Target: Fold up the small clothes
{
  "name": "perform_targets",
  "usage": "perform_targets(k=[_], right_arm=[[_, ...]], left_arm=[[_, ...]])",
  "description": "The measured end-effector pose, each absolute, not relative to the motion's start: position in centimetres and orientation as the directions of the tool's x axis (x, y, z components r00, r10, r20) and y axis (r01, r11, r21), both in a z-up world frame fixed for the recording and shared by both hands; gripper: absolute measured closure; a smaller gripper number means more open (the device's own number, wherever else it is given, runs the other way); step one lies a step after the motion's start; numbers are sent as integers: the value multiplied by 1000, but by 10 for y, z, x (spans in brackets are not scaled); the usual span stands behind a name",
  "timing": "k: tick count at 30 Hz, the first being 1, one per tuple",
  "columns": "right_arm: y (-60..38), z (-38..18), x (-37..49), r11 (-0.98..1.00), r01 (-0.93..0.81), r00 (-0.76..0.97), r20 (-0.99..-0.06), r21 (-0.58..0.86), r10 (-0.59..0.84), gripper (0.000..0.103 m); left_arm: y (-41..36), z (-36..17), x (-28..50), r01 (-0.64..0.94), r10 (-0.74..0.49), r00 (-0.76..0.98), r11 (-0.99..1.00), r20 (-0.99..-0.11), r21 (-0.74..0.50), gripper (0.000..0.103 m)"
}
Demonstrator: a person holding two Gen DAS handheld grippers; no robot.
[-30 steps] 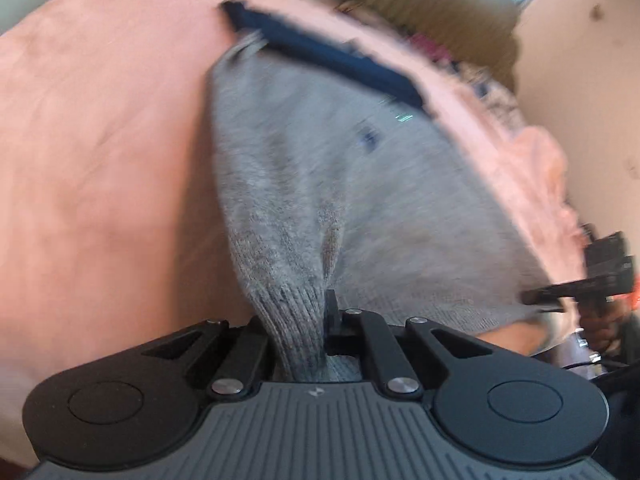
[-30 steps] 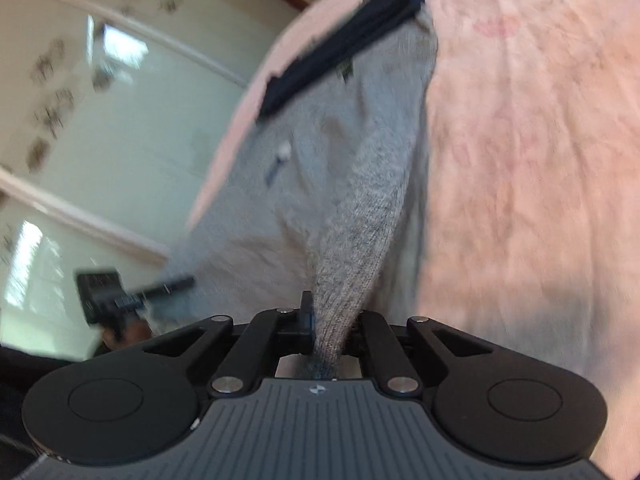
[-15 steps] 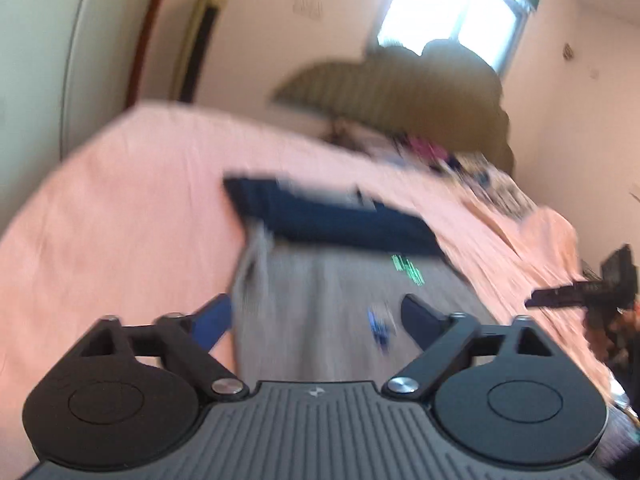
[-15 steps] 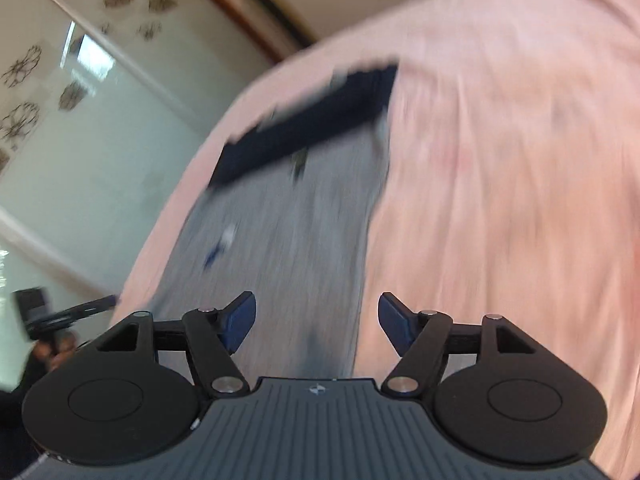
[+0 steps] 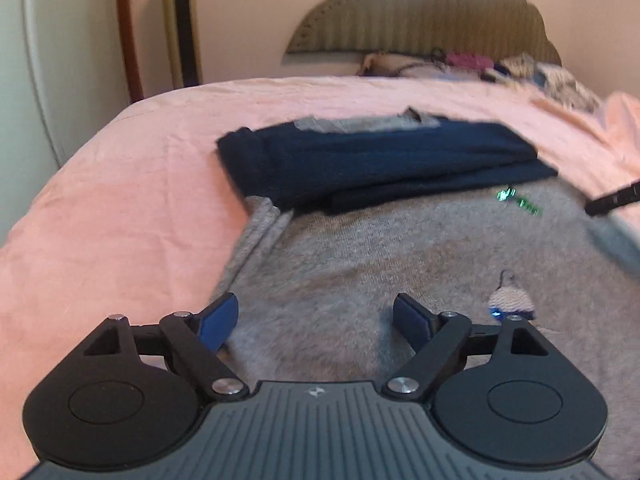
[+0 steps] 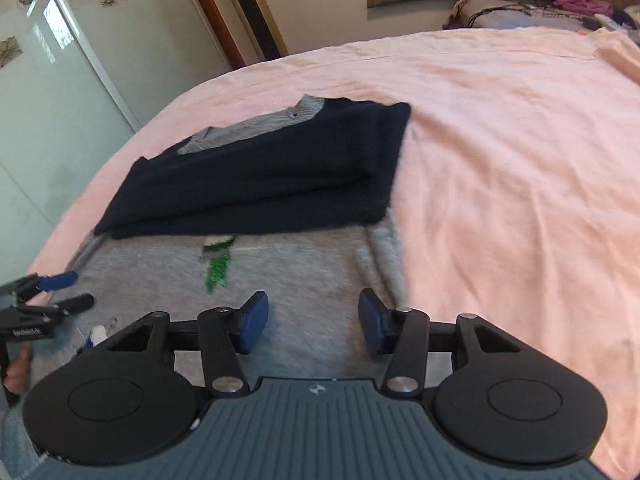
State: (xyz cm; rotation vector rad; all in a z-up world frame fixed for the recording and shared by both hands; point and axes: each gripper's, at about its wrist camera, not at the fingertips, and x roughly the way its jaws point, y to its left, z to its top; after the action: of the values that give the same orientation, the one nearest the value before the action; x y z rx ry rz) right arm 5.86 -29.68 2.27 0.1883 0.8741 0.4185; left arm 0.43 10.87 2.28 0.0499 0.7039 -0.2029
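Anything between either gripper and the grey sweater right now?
Nothing visible. The left gripper and right gripper both stand open over the grey sweater, jaws empty after closing slightly; only bare knit lies ahead.

A grey knitted sweater [image 5: 360, 264] lies flat on the pink bed [image 5: 120, 200], its near part spread smooth. Its navy far part [image 5: 372, 160] is folded into a thick band across its width, with a grey ribbed collar [image 6: 256, 128] showing just beyond. A small green motif [image 6: 218, 264] sits near the navy fold.
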Motion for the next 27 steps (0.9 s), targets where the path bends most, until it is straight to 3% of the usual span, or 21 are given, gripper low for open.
perform_targets(k=[2,7,8,10,11,12,13,14,15,20,23,25,27], right_arm=[[-318,27,50,860,-222,549,-671,459,499,38],[-370,16,24,756,-101,507,-620,647,599,35],[-370,11,23,754,-98,486,-630,649,605,42],[-369,9,24,733,-96,479,-614,673,627,46],[-366,6,27,699,-99,456,-592,709,665,65],[-360,3,31,680,-109,429,-583,725,690,76],[-351,-2,34,693,-118,405,-602,712,688,87],[-342,-6,37,714,-131,389,-627,688,675,101],[-339,-8,36,712,-145,383,-624,687,681,102],[-347,18,19,760,-196,452,-631,620,631,100],[-376,17,10,815,-132,482,-682,564,550,100],[-388,7,7,798,-110,463,-680,593,569,100],[-389,5,4,765,-109,448,-656,634,608,97]], left_arm=[[124,35,-9,165,-191,751,981,-632,-99,18],[154,21,-24,69,-221,702,967,-677,-244,18],[155,19,-27,67,-219,715,967,-664,-247,18],[151,18,-26,57,-233,720,959,-654,-278,18],[150,19,-23,74,-278,710,943,-647,-324,18],[150,19,-19,90,-325,702,923,-634,-374,22],[149,18,-15,93,-347,693,912,-631,-400,30],[147,18,-12,78,-331,692,918,-642,-389,58],[145,18,-7,66,-313,678,927,-665,-369,98],[158,31,-17,46,-281,697,936,-660,-350,98],[164,21,-19,26,-251,675,948,-693,-318,98],[165,16,-23,34,-250,684,949,-685,-312,97],[168,19,-27,34,-281,674,936,-684,-352,89]])
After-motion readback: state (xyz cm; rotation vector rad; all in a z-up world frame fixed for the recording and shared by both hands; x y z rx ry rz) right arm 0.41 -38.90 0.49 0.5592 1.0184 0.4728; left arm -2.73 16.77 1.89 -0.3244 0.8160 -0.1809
